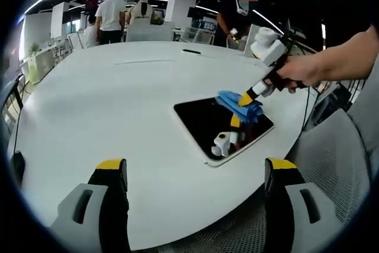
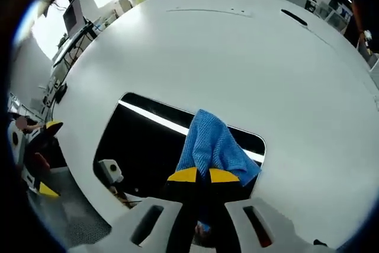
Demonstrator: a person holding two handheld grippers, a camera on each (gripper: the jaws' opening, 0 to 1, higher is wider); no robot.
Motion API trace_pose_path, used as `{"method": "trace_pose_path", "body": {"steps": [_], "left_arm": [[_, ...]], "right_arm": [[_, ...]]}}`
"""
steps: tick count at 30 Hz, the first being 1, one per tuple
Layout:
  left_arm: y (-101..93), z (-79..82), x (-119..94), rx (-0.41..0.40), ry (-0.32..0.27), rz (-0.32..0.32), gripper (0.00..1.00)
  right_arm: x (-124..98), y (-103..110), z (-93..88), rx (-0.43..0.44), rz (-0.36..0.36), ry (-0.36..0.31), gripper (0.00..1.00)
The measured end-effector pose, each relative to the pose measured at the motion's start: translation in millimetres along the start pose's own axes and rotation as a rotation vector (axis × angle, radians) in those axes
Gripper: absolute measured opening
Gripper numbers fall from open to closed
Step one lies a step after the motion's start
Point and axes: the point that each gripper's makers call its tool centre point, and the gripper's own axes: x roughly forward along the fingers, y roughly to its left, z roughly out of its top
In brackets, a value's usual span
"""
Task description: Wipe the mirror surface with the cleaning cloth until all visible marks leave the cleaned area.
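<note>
A dark rectangular mirror [image 1: 208, 126] [image 2: 139, 143] lies flat near the white table's edge. A blue cleaning cloth [image 1: 240, 104] [image 2: 213, 145] rests on its far right part. My right gripper [image 2: 200, 175] [image 1: 244, 99] is shut on the cloth and presses it down on the glass; a hand holds it in the left gripper view. My left gripper [image 1: 195, 167] hovers open in front of the mirror, nothing between its yellow-tipped fingers [image 1: 111, 165]. It also appears at the left edge of the right gripper view [image 2: 41, 158]. The glass reflects ceiling lights and the gripper.
The white table [image 1: 106, 93] [image 2: 237, 45] is wide and round-cornered, with a dark slot [image 1: 190, 51] at its far side. Mesh chairs [image 1: 331, 164] stand by the near edge. People stand at desks beyond the table [image 1: 110, 19].
</note>
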Motion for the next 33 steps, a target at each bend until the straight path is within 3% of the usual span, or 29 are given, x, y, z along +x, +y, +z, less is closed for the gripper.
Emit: {"method": "trace_pose_path", "body": {"steps": [18,30,33], "left_arm": [[-3.9,3.7,-3,0.009,-0.013,-0.008,0.95],[2.6,9.0,-5,-0.004,-0.054,0.022,0.99],[5.7,6.0,-6,-0.016,-0.040,0.039,0.99]], "right_arm": [[-12,21,-32.0,0.054,0.037,-0.006,0.00],[-20,35,-52.7,0.066,0.060,-0.009,0.00],[-21,37,-55.9,0.071,0.062,-0.009,0.00]]}}
